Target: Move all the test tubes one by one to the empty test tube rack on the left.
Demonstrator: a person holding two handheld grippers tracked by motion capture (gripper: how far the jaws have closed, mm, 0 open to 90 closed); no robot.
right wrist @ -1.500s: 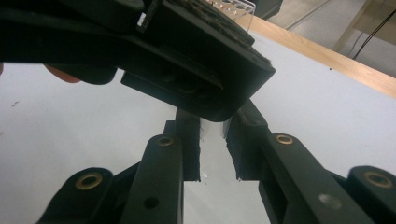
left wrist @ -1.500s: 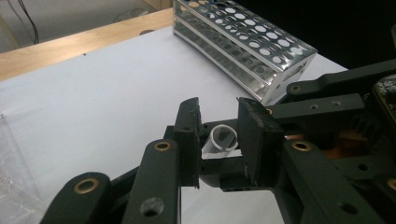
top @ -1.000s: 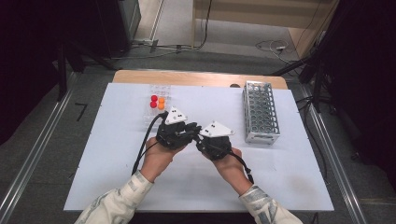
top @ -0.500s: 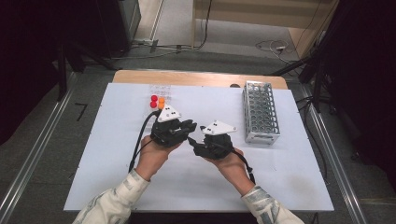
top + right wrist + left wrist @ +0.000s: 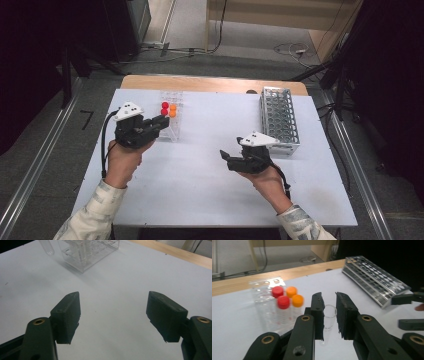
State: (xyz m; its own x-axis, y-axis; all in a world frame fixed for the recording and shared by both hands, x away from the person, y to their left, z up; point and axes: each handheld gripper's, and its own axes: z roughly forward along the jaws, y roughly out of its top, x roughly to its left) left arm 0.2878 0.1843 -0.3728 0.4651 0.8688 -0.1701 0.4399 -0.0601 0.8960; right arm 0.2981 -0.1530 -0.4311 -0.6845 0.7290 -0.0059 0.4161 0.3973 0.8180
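Setting: white table (image 5: 200,190) on a wooden bench, dark room around it, cables on the floor at the top of the high view.

Left fingers: the left gripper (image 5: 329,312) has its jaws closed on a clear tube (image 5: 329,315); the pads press its sides just under the open rim.

Tube: uncapped, upright between the pads, long axis running top to bottom in the left gripper view; its rounded bottom also shows at the upper left of the right gripper view (image 5: 47,247).

Right fingers: the right gripper (image 5: 113,315) has just been opening and its jaws now stand wide apart, nothing between them but bare table.

Rack: a clear rack (image 5: 170,117) sits just right of the left gripper (image 5: 150,127) in the high view, holding red caps (image 5: 280,296) and orange caps (image 5: 294,296); in the left gripper view it lies up and to the left of the tube.

Metal rack: a steel rack (image 5: 280,117) lies at the right, just above the right gripper (image 5: 235,157).

Key relation: the left hand is far nearer the clear rack (the right is well apart, lower centre), so my guess is the tube goes down into a free hole there, kept upright.
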